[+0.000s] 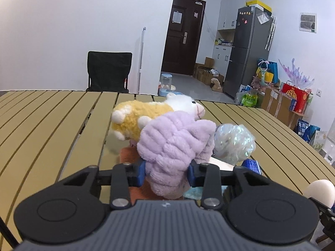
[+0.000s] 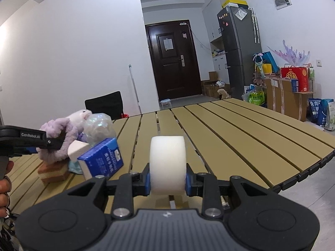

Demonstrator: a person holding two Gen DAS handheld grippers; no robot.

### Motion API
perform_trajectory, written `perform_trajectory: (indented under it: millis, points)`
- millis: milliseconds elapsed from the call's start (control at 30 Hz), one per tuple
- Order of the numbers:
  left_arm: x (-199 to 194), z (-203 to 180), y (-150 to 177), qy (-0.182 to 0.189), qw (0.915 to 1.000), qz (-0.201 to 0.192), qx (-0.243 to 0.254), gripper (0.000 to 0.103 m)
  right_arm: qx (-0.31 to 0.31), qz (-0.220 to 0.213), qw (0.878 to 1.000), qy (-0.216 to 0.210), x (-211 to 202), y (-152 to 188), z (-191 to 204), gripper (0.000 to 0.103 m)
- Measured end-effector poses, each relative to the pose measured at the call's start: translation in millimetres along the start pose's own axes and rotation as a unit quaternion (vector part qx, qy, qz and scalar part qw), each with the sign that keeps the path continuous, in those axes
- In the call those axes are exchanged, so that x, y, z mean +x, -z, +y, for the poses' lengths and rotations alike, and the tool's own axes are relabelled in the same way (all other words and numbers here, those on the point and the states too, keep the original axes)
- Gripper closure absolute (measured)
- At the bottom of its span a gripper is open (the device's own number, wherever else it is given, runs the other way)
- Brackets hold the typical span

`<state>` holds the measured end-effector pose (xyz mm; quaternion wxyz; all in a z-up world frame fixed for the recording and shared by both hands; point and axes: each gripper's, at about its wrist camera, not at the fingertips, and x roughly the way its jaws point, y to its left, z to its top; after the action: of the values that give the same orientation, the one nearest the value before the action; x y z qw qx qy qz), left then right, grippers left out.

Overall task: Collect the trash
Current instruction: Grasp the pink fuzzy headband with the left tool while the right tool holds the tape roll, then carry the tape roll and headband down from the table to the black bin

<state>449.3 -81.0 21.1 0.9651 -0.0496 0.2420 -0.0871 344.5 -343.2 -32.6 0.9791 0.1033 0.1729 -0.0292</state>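
Note:
My left gripper [image 1: 167, 172] is shut on a purple plush toy [image 1: 173, 146], held just above the slatted table [image 1: 52, 125]. Behind it lies a yellow and white plush [image 1: 146, 113], and to its right a crumpled clear plastic ball [image 1: 234, 142]. My right gripper [image 2: 167, 183] is shut on a white foam roll [image 2: 167, 163], held above the table [image 2: 240, 138]. In the right wrist view the left gripper [image 2: 52, 143] shows at the left with the purple plush [image 2: 60, 138], the plastic ball [image 2: 98, 128], a blue box [image 2: 102, 160], a white wedge [image 2: 77, 147] and a brown striped sponge [image 2: 54, 170].
A black chair [image 1: 108, 73] stands behind the table. A mop handle [image 1: 141, 60] leans on the wall. A fridge [image 1: 249, 50], boxes and bags [image 1: 289, 100] line the right side of the room. The table's right edge [image 2: 303, 173] drops to the floor.

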Motion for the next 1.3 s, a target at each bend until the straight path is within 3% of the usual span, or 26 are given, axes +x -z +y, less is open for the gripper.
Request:
perform_trajectory:
  millis: [900, 1300]
  points:
    - [-90.8, 13.6, 14.2, -0.027, 0.9980, -0.058, -0.007, 0.065, -0.022, 0.001, 0.999, -0.042, -35.6, 19.2, 36.4, 0.075]
    - [-148.0, 17.1, 52.8, -0.034, 0.9974, -0.064, -0.004, 0.065, -0.036, 0.003, 0.997, -0.067, -65.4, 29.4, 50.4, 0.074]
